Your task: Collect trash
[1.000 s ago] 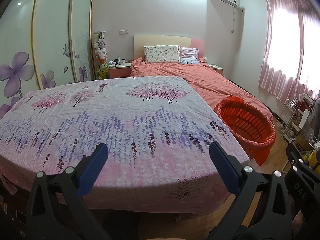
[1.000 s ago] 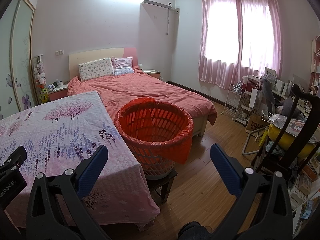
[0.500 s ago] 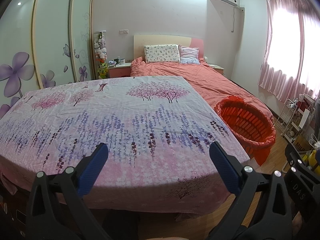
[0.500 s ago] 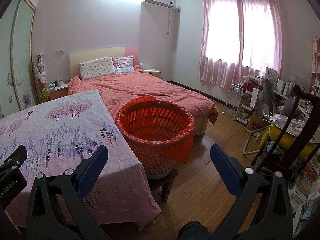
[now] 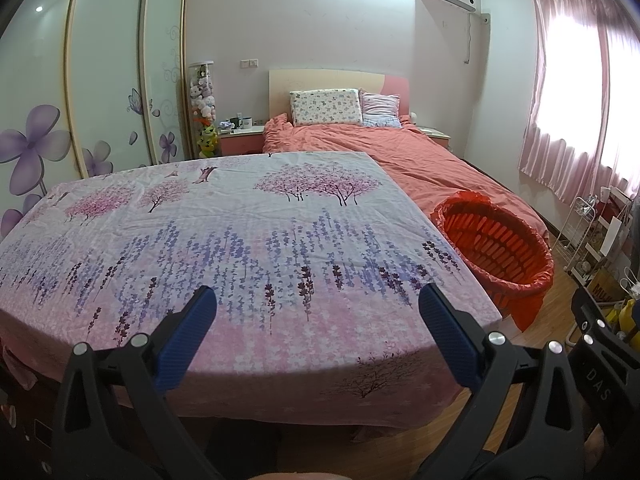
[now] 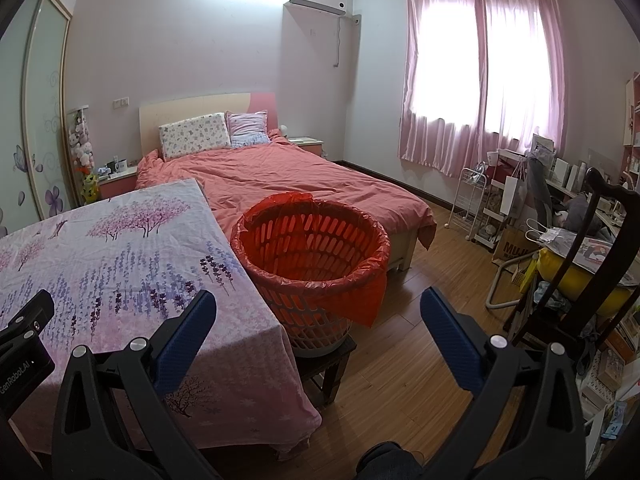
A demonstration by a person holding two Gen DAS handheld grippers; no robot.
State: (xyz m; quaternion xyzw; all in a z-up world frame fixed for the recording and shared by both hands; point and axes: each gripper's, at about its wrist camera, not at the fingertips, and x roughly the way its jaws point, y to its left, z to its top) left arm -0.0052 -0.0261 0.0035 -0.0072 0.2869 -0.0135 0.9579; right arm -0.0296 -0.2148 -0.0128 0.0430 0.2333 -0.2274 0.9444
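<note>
Both the left tongs (image 5: 316, 320) and the right tongs (image 6: 318, 320) stand wide apart and hold nothing. The worktop (image 5: 240, 232), under a floral cloth, shows no trash in either view. The red-lined laundry basket (image 6: 312, 256) sits on a low stool just beside the worktop's right edge; nothing shows inside it. Judging by this, collecting is either finished or not yet begun; I cannot tell which.
</note>
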